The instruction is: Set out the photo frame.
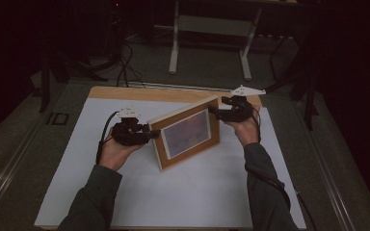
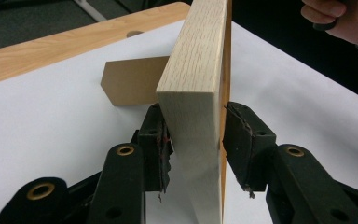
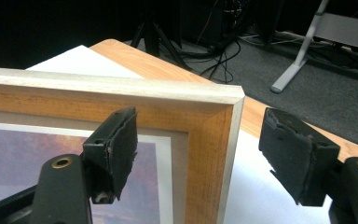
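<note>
A wooden picture frame [image 1: 188, 137] with a reddish print stands upright on a white sheet [image 1: 197, 192], tilted back on its brown easel prop [image 2: 130, 81]. My left gripper [image 1: 153, 134] is at the frame's left edge. In the left gripper view its pads [image 2: 161, 144] press on both faces of the frame's thick side [image 2: 196, 70]. My right gripper [image 1: 214, 110] is at the top right corner. Its jaws stand wide apart around that corner [image 3: 223, 100], one pad [image 3: 116, 149] in front of the frame's face and the other well off to the side.
The sheet covers a wooden tabletop [image 1: 149, 94], whose bare strip shows at the far edge. Beyond it lies dark floor with cables [image 1: 125, 67] and the white legs of another table [image 1: 173, 48]. Bare sheet lies in front of the frame.
</note>
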Demonstrator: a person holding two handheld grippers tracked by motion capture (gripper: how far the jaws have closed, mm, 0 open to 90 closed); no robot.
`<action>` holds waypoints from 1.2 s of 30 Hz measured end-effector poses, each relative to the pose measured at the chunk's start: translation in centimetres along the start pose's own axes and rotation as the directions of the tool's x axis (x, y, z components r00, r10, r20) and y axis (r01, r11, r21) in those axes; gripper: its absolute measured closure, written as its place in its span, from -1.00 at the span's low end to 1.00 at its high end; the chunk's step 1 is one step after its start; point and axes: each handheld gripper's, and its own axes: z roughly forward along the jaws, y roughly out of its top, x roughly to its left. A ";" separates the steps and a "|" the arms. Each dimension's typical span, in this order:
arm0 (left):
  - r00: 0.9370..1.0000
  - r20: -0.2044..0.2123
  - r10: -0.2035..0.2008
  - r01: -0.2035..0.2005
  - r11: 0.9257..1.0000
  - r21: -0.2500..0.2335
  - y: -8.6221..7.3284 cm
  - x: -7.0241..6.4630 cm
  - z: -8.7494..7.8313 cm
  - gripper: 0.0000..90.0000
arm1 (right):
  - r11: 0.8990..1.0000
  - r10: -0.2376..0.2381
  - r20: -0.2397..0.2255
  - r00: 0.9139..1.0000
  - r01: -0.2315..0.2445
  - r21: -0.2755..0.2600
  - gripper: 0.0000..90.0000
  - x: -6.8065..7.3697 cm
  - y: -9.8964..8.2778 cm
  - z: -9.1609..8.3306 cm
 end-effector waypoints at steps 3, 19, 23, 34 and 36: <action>1.000 -0.001 -0.004 0.004 1.000 -0.001 0.1 -0.1 -0.1 0.38 | 1.000 -0.001 -0.022 1.000 0.001 0.005 -0.41 -0.2 0.1 0.3; 1.000 -0.014 -0.006 0.006 1.000 -0.011 0.0 0.0 -0.2 0.45 | 1.000 -0.010 -0.080 0.997 0.012 0.022 -0.50 -0.3 0.8 1.6; 1.000 -0.021 -0.002 0.002 1.000 -0.006 0.1 0.0 -0.2 0.48 | 1.000 -0.009 -0.103 0.995 0.010 0.014 -0.52 -0.4 0.7 1.7; 1.000 -0.028 -0.002 0.002 1.000 -0.011 0.1 0.0 -0.1 0.51 | 0.999 -0.017 -0.118 0.993 0.021 0.037 -0.51 -0.6 0.0 2.2; 1.000 -0.029 -0.003 0.002 1.000 -0.012 0.0 0.0 -0.1 0.51 | 0.999 -0.016 -0.118 0.993 0.021 0.038 -0.51 -0.6 -0.1 2.3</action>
